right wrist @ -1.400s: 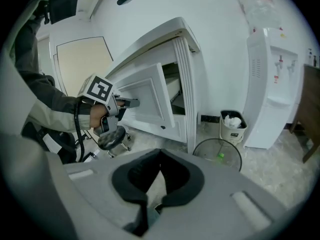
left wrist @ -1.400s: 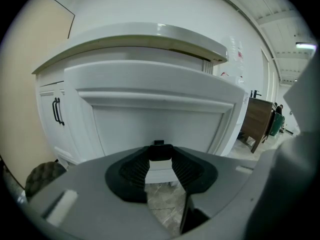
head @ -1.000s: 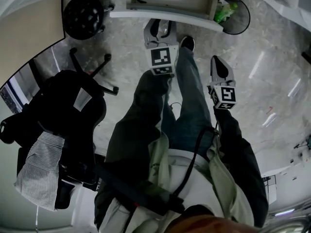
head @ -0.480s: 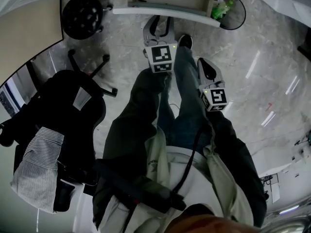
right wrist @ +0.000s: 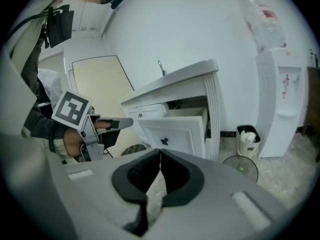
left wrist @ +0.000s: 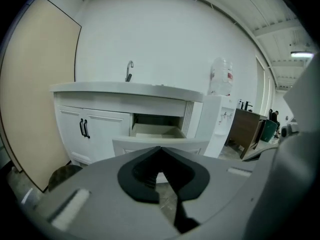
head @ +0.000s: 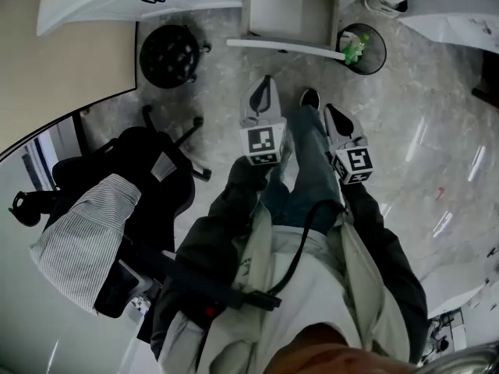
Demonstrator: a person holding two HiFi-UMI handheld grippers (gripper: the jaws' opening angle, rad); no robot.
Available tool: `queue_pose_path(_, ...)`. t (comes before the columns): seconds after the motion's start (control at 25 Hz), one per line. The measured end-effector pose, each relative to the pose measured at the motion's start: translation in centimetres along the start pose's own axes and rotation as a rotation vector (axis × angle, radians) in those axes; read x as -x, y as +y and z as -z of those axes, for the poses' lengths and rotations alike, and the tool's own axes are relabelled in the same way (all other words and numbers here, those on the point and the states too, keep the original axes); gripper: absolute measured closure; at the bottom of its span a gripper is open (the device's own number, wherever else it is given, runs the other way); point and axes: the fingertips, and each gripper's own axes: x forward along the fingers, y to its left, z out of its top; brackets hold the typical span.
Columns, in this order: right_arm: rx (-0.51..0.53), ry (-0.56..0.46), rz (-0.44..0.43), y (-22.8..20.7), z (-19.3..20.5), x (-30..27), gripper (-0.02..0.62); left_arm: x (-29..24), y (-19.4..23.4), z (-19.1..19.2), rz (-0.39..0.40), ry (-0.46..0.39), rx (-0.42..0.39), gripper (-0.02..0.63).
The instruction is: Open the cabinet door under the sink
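The white sink cabinet (left wrist: 125,91) carries a faucet (left wrist: 129,70). Its door (head: 284,45) under the sink stands open toward me, showing the hollow behind it (left wrist: 155,126). In the right gripper view the same door (right wrist: 172,131) shows a dark handle (right wrist: 163,141). My left gripper (head: 263,86) hangs in the air short of the door, its jaws closing tip to tip with nothing between them (left wrist: 160,149). My right gripper (head: 331,114) is beside it, shut and empty (right wrist: 160,151). The left gripper (right wrist: 107,124) also shows in the right gripper view.
Two closed doors with dark handles (left wrist: 83,128) are left of the open one. A water dispenser (right wrist: 282,99) stands to the right, with a small bin (right wrist: 247,139) and a wire bin (head: 362,47) beside it. A black office chair with a striped cloth (head: 101,232) and a black bin (head: 170,54) stand at the left.
Both grippers have risen and drawn back from the open door's edge. The left gripper's jaws, open before, have come together. More of the cabinet shows now.
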Motion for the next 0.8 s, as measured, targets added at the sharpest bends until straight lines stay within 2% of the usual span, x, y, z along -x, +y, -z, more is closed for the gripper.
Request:
queue_pose_path(0.16, -0.005, -0.021, -0.119, 4.0, -3.1, 0.7, 0.592, 4.2, 0.1, -2.7, 0.061, 0.023, 0.071, 0.598)
queue_pose_path(0.24, 0.006, -0.026, -0.138, 6.0, -4.5, 1.3, 0.592, 6.8, 0.1, -3.8, 0.089, 0.026, 0.097, 0.6)
queue_pose_path(0.56, 0.037, -0.052, -0.075, 11.1, -8.5, 6.0, 0.592, 15.9, -1.4, -6.0, 0.189, 0.022, 0.104, 0.6)
queue_pose_path(0.68, -0.005, -0.054, -0.032, 12.4, -8.7, 8.5, 0.592, 18.9, -1.4, -6.5, 0.217, 0.02, 0.098, 0.6)
queue_pose_path(0.8, -0.052, -0.06, -0.028, 13.6, -8.5, 10.6, 0.592, 21.1, -0.7, -6.4, 0.223, 0.02, 0.098, 0.6)
